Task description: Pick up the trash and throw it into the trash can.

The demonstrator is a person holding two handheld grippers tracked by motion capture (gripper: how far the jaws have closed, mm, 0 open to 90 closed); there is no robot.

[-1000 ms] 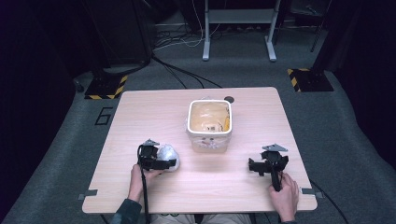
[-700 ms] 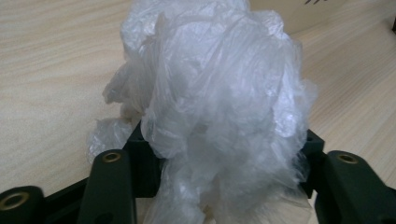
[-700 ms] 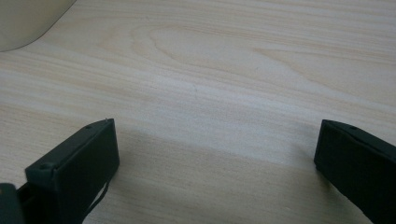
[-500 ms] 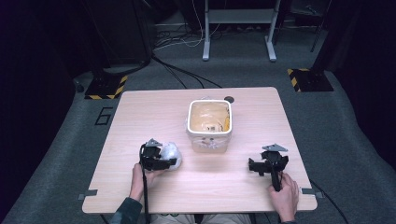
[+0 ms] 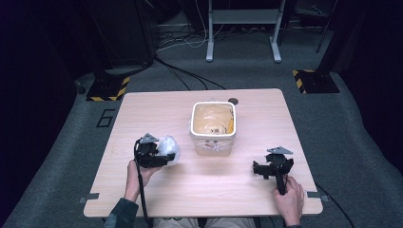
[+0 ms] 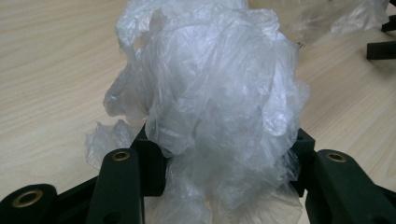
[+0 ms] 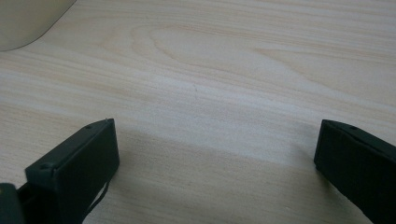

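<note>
One square white plastic tub (image 5: 213,127) stands on the light wooden table (image 5: 199,190). Left of the tub, the left gripper (image 5: 159,154) pinches one crumpled clear plastic bag (image 6: 210,98). Right of the tub, the right gripper (image 7: 215,154) rests with jaws spread, empty.

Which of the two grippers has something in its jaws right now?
The left gripper: it clamps a crumpled clear plastic bag. The right gripper is open over bare table.
</note>
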